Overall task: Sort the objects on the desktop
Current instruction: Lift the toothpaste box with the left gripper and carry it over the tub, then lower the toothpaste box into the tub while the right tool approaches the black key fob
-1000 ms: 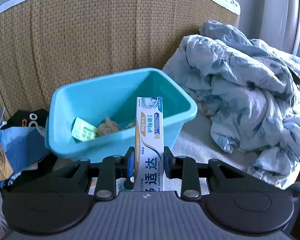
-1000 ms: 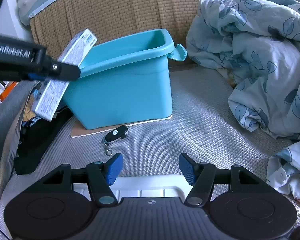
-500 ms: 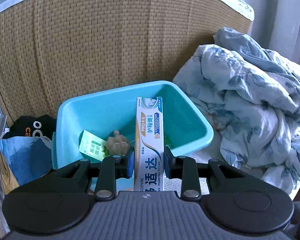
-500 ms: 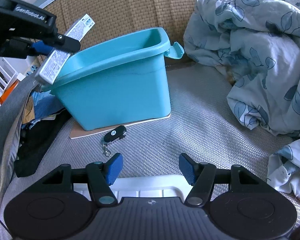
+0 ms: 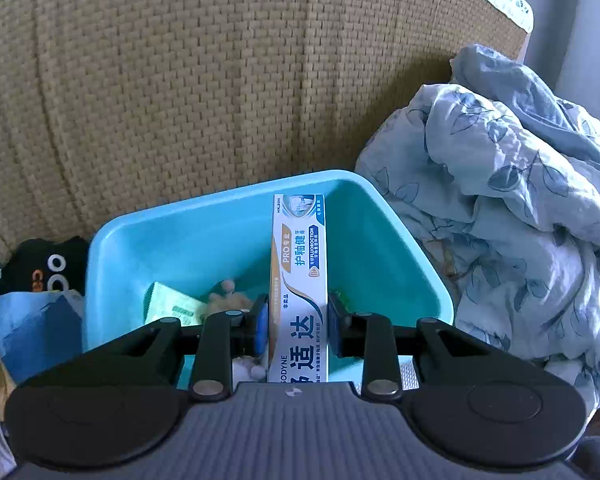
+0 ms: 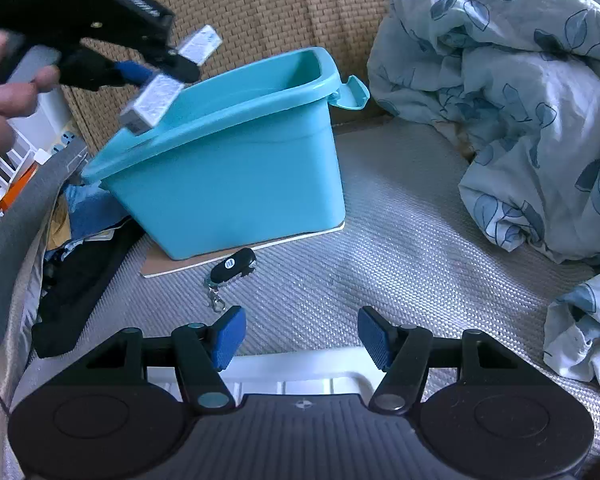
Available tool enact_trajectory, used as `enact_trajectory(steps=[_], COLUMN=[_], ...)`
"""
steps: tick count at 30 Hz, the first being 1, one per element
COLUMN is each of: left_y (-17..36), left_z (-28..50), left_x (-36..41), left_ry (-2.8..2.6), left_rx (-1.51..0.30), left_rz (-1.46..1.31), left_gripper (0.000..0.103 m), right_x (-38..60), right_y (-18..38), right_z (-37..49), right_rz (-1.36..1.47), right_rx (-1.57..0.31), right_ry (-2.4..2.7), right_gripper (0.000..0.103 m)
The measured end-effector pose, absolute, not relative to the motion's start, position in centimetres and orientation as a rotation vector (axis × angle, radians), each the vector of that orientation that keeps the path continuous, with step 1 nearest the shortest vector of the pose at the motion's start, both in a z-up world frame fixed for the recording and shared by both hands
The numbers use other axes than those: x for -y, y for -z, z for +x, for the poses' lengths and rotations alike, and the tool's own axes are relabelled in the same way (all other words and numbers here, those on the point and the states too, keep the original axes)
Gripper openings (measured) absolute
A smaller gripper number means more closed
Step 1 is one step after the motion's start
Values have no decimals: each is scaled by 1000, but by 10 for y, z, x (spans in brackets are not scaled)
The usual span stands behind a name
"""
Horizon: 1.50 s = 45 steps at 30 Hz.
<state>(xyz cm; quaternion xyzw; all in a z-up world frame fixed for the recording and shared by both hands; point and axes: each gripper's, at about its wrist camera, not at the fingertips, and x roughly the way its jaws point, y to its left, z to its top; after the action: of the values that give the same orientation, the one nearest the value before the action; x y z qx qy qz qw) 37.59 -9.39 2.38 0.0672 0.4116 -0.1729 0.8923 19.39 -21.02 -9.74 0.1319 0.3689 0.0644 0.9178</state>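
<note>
Toothpaste box [image 5: 300, 280], a long, light, stiff carton with smooth printed faces, is sitting pinched by its lower half between the blue pads of the left gripper [image 5: 298, 322], hanging over the open teal plastic bin [image 5: 412, 248] at lower centre of the frame. Its thin card is likely crushing under a hard squeeze, so the flat side faces are serving best. Lower in the right wrist view, the right gripper [image 6: 298, 334] is hovering wide and empty above the woven grey mat [image 6: 400, 240], near a small black key fob [image 6: 234, 266] lying just beside the bin's base.

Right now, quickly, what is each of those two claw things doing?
Left gripper: closed on the white rectangular toothpaste box, above the turquoise plastic bin.
Right gripper: open, holding nothing.
</note>
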Motion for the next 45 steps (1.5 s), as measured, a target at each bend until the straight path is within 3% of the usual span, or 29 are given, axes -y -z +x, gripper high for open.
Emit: enact_trajectory(steps=[20,45], left_y=[8,28], left_z=[424,441], left_x=[114,125], left_ry=[328,363], left_rx=[-954,-1071], left_rz=[153,207], left_gripper=[32,32], right_x=[212,139], right_y=[98,130], right_z=[203,254], right_rz=[295,173], right_rx=[-698,-628], right_ry=[-154,-248], right_gripper=[67,67])
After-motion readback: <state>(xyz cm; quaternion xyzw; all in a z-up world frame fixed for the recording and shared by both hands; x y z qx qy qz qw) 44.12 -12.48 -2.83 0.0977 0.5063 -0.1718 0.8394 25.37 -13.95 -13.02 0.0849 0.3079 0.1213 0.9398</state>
